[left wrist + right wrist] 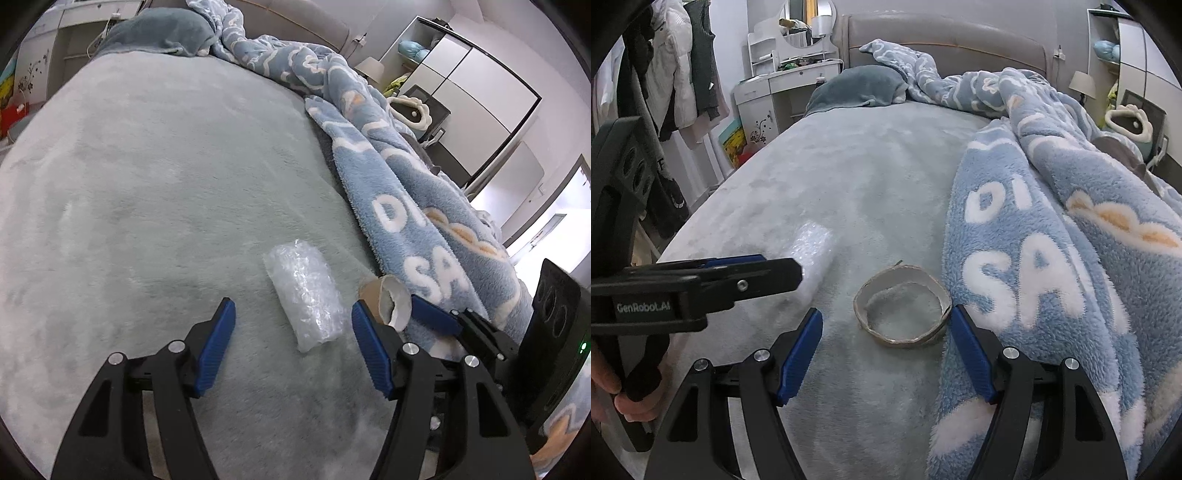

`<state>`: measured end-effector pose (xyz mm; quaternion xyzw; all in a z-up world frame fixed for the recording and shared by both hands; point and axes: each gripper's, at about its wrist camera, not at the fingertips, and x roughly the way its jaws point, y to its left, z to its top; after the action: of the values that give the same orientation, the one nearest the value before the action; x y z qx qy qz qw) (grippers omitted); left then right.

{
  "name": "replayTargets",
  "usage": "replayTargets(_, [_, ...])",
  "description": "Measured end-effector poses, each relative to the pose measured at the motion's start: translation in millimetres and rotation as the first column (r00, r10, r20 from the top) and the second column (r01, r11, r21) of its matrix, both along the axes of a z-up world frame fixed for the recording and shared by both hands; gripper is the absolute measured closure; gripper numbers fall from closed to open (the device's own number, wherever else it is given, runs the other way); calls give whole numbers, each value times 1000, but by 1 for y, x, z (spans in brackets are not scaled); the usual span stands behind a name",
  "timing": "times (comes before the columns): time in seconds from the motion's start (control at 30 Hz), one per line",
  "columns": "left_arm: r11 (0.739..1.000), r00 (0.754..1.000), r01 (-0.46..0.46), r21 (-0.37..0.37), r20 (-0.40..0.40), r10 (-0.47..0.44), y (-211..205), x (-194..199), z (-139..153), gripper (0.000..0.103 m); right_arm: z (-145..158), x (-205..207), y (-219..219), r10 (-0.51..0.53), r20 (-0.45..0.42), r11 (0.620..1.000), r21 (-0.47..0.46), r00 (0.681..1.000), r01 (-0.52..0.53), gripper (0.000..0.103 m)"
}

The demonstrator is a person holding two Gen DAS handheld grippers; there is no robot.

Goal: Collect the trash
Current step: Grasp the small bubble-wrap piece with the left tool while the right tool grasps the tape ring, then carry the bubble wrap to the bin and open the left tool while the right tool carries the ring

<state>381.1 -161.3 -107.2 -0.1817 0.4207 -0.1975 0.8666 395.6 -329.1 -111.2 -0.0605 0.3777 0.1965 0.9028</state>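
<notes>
left hand-held gripper (293, 350): spread over bubble wrap (303, 297) | right hand-held gripper (886, 350): spread around cardboard ring (903, 306)

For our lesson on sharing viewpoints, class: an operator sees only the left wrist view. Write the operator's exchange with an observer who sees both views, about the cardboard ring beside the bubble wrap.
Operator: My left gripper hides part of the cardboard ring. What shape is it?
Observer: A slightly squashed loop lying flat, with the bed cover showing through its hollow middle.
Operator: Is the right gripper lined up on it?
Observer: Yes, its open fingers straddle the ring without squeezing it.
</notes>
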Motion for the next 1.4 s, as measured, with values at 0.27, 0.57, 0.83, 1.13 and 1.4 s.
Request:
replayTargets(0.27, [1000, 1000, 11, -19, -10, -11, -11, 14, -4, 44, -2, 6, -5, -6, -9, 1000, 13, 1000, 6, 32])
replayTargets(0.57, [998, 999, 17, -67, -30, -19, -8, 26, -9, 65, -4, 7, -2, -14, -7, 1000, -2, 1000, 14, 32])
replayTargets(0.83, [998, 1000, 3, -67, -7, -3, 3, 17, 6, 66, -4, 11, 1, -33, -1, 999, -23, 999, 33, 39])
replayTargets(1.13, [1000, 1000, -8, -25, 15, 9, 24, 3, 20, 66, -3, 10, 7, -64, 8, 996, -64, 998, 64, 50])
replayTargets(1.4, [997, 1000, 5, 78, 26, -7, 43, -26, 26, 66, 14, 1, 19, -89, 14, 995, -38, 996, 90, 51])
